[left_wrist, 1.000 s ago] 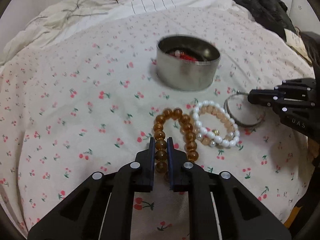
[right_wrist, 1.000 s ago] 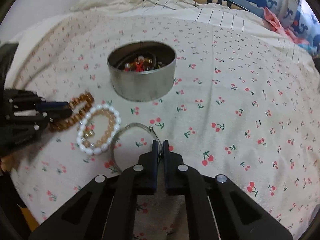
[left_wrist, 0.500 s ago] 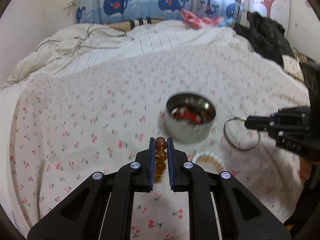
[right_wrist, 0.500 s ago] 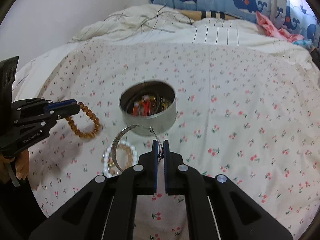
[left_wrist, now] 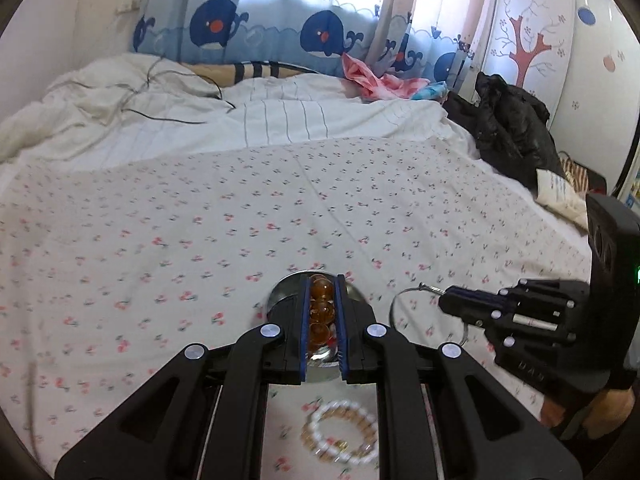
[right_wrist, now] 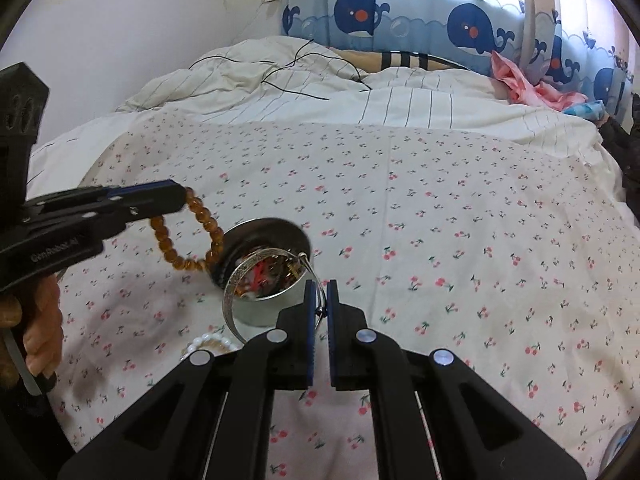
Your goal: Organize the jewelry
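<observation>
My left gripper (left_wrist: 323, 280) is shut on an amber bead bracelet (left_wrist: 321, 310), whose beads show between the blue pads. In the right wrist view that amber bracelet (right_wrist: 188, 240) hangs as a loop from the left gripper (right_wrist: 176, 198), just left of the round metal tin (right_wrist: 256, 316). My right gripper (right_wrist: 318, 286) is shut on the clasp of a thin silver bangle (right_wrist: 229, 300), held in front of the tin above its open top. The tin (left_wrist: 284, 292) is mostly hidden behind my left fingers. A pearl bracelet (left_wrist: 340, 436) lies on the cherry-print sheet.
The tin holds several jewelry pieces (right_wrist: 264, 272). A crumpled striped duvet (left_wrist: 160, 120) with a black cable lies at the far end of the bed. A black jacket (left_wrist: 512, 136) sits at the right edge. A hand (right_wrist: 40, 320) grips the left tool.
Both grippers have risen from the sheet. The amber bracelet and the silver bangle went up with them and now hang by the tin. The pearl bracelet stayed on the bed.
</observation>
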`<act>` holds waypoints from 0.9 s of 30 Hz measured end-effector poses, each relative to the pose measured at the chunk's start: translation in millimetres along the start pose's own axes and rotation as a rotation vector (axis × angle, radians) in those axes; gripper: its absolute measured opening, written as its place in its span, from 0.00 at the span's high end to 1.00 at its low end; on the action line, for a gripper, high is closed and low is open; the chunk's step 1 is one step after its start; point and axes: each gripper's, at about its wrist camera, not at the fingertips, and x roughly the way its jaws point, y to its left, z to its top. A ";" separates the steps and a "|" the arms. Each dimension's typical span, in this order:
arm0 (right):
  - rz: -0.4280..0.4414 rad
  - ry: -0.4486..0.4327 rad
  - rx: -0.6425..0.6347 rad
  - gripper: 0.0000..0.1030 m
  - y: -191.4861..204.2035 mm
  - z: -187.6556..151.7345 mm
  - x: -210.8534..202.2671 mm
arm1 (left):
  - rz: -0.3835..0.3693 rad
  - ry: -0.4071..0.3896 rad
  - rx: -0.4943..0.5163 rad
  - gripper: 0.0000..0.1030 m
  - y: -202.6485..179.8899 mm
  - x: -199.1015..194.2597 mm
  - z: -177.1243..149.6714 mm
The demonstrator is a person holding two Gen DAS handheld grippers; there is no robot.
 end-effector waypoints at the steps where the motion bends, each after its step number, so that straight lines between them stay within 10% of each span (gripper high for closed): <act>1: -0.003 0.000 0.005 0.94 -2.7 -0.2 2.4 | -0.010 -0.003 -0.010 0.90 -0.1 2.2 1.2; 8: 0.001 0.019 0.026 0.94 -6.0 -1.7 23.2 | -0.059 0.071 -0.068 0.90 -2.9 41.6 6.6; 13: -0.008 0.009 0.007 0.94 1.4 6.2 31.7 | 0.094 0.126 -0.023 0.89 1.3 58.3 1.2; 17: 0.004 0.001 0.006 0.94 10.9 14.8 41.6 | 0.135 0.078 -0.026 0.67 14.3 42.3 3.1; 27: 0.006 0.021 -0.024 0.92 36.9 22.2 72.6 | 0.180 0.101 -0.038 0.59 48.5 21.2 -6.5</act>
